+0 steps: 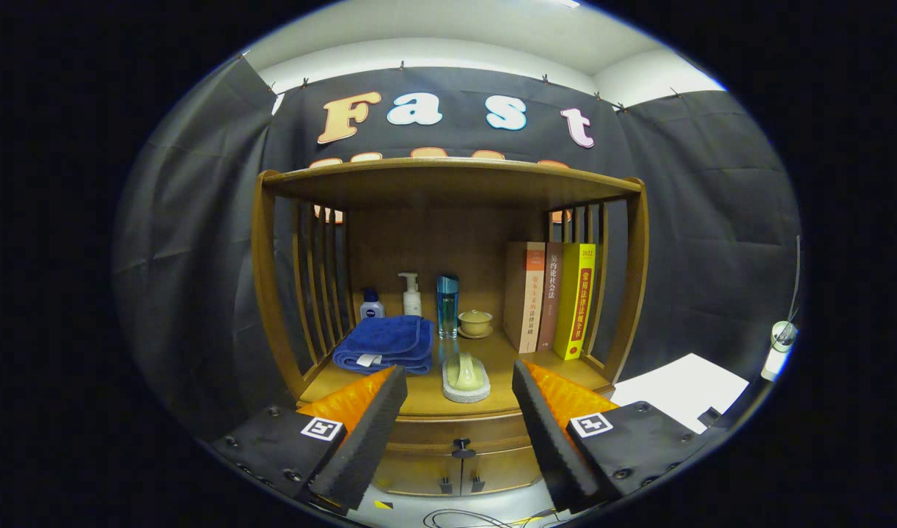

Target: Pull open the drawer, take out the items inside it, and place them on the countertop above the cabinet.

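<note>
Gripper view looks at a wooden cabinet with its drawer (459, 433) pushed fully in, so its contents are hidden; a small dark knob (463, 444) sits at the front's middle, between and just beyond the fingertips. The gripper (459, 433) hangs apart from the drawer with its fingers spread wide and nothing between them. Below the drawer, two small doors are cut off by the fingers. The countertop (426, 392) above the drawer carries a pale soap in a dish (466, 377) near its front edge, a folded blue towel (384, 345) to the left, and behind these a small blue-capped bottle (372, 305), a white pump bottle (411, 295), a tall teal bottle (447, 306) and a lidded cup (475, 323). Three books (551, 297) stand upright at the right.
</note>
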`<action>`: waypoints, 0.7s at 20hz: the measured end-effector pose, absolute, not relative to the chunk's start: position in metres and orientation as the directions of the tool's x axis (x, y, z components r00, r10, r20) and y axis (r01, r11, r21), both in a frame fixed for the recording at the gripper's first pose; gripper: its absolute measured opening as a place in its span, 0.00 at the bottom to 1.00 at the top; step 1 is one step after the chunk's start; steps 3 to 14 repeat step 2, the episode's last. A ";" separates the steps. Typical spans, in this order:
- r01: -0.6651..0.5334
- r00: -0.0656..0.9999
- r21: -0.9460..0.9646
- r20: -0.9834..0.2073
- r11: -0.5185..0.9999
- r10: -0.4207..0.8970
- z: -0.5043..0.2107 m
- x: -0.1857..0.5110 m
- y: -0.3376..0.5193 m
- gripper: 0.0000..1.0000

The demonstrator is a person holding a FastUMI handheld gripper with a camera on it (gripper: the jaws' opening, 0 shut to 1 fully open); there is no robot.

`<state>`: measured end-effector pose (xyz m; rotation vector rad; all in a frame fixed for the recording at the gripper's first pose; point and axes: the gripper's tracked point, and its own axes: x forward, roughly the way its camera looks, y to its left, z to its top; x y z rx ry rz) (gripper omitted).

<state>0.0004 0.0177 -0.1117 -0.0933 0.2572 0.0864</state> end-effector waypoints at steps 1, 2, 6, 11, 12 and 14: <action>-0.101 0.962 -0.081 -0.261 0.992 0.076 -0.113 0.000 0.019 0.97; -0.103 0.962 -0.081 -0.263 0.991 0.078 -0.113 -0.001 0.021 0.97; -0.103 0.962 -0.081 -0.263 0.991 0.078 -0.113 -0.001 0.021 0.97; -0.103 0.962 -0.081 -0.263 0.991 0.078 -0.113 -0.001 0.021 0.97; -0.103 0.962 -0.081 -0.263 0.991 0.078 -0.113 -0.001 0.021 0.97; -0.103 0.962 -0.081 -0.263 0.991 0.078 -0.113 -0.001 0.021 0.97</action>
